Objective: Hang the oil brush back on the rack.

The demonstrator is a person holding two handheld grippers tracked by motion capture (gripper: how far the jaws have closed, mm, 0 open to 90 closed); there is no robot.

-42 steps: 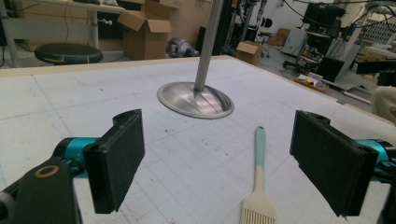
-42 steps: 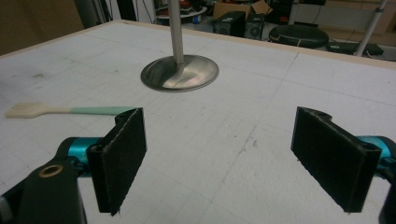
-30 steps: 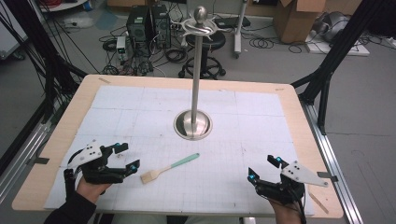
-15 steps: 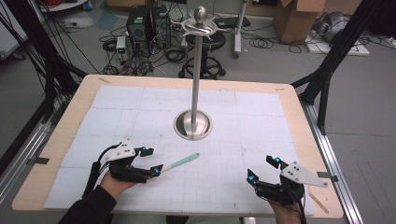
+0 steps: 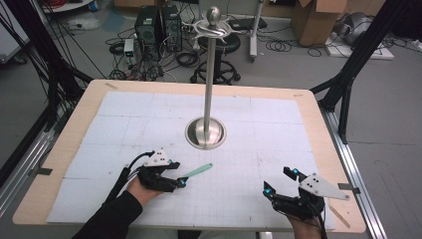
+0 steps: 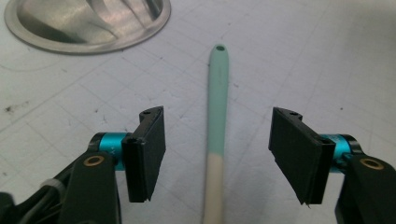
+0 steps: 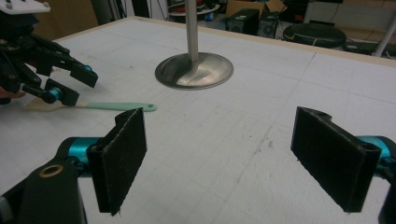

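A spatula (image 5: 198, 171) with a mint-green handle and a cream front part lies flat on the white mat, left of centre. My left gripper (image 5: 180, 179) is low over it and straddles it. In the left gripper view the handle (image 6: 218, 107) runs up between the two pads (image 6: 150, 154) with a gap on each side. The jaws have just been closing and the pads are not touching the handle. My right gripper (image 5: 279, 180) rests near the front right of the table, wide open with nothing between its pads (image 7: 119, 158). It looks across at the spatula (image 7: 109, 106) and the left gripper (image 7: 70, 84).
A steel stand with a round base (image 5: 205, 133) and a tall pole (image 5: 210, 74) stands mid-table, just beyond the spatula's tip. The white gridded mat (image 5: 278, 144) covers a wooden tabletop (image 5: 74, 124). Black frame legs, cables and boxes stand on the floor behind.
My left gripper has slid right across the mat and lowered over the spatula's cream end, with its jaws narrower than before. The right gripper and the spatula have stayed put.
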